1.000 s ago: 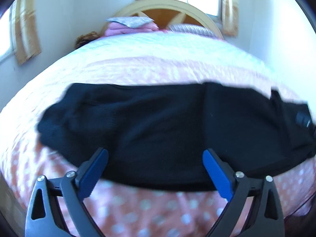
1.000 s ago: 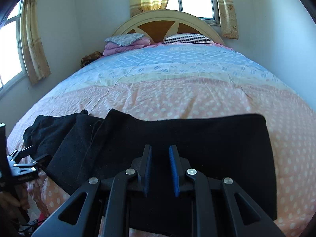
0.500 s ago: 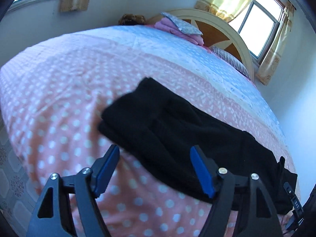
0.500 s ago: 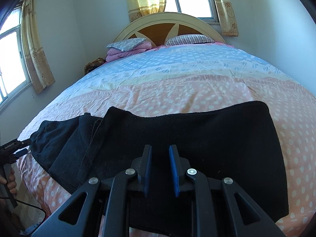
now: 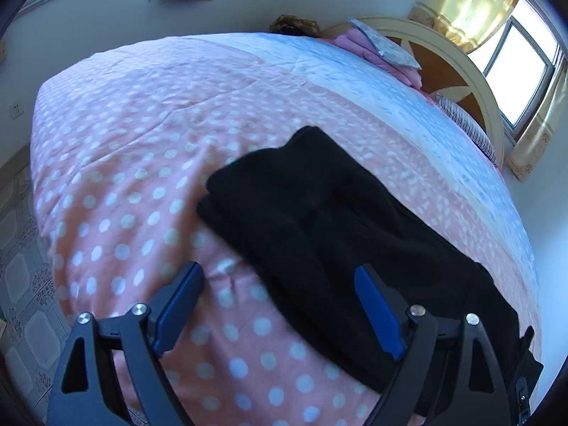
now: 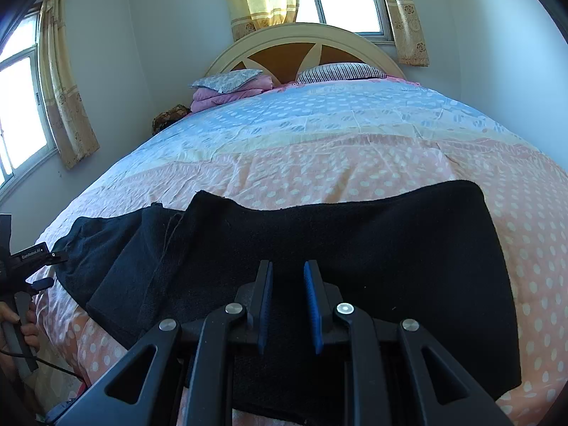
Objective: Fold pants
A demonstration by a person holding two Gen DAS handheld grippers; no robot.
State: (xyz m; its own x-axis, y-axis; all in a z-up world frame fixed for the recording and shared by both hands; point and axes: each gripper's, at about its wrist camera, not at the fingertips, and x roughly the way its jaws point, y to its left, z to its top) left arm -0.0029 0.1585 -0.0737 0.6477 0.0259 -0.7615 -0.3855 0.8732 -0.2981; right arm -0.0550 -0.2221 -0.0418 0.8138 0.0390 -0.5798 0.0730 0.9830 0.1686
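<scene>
Black pants (image 5: 319, 220) lie stretched across the near part of a pink dotted bedcover (image 5: 124, 163), partly folded. In the right wrist view the pants (image 6: 355, 248) span most of the width, with a folded flap on the left. My left gripper (image 5: 277, 268) hangs over the pants' end with its jaws opening wide and nothing gripped. One blue pad (image 5: 376, 309) is above the cloth, the other above bare cover. My right gripper (image 6: 288, 266) hovers over the pants' middle, its pads a narrow gap apart, and I see no cloth pinched. The left gripper (image 6: 32, 259) shows at the left edge.
A curved headboard (image 6: 301, 41) stands at the far end, with a striped pillow (image 6: 340, 71) and a folded pink blanket (image 6: 227, 94) topped by a patterned pillow. There are curtained windows behind and to the left. Tiled floor (image 5: 21, 266) lies past the bed's corner. A hand (image 6: 14, 319) holds the left tool.
The left gripper has shifted along the pants to their end and rolled, so its view now looks diagonally up the bed. Its jaws narrowed, then widened. The right gripper has kept still.
</scene>
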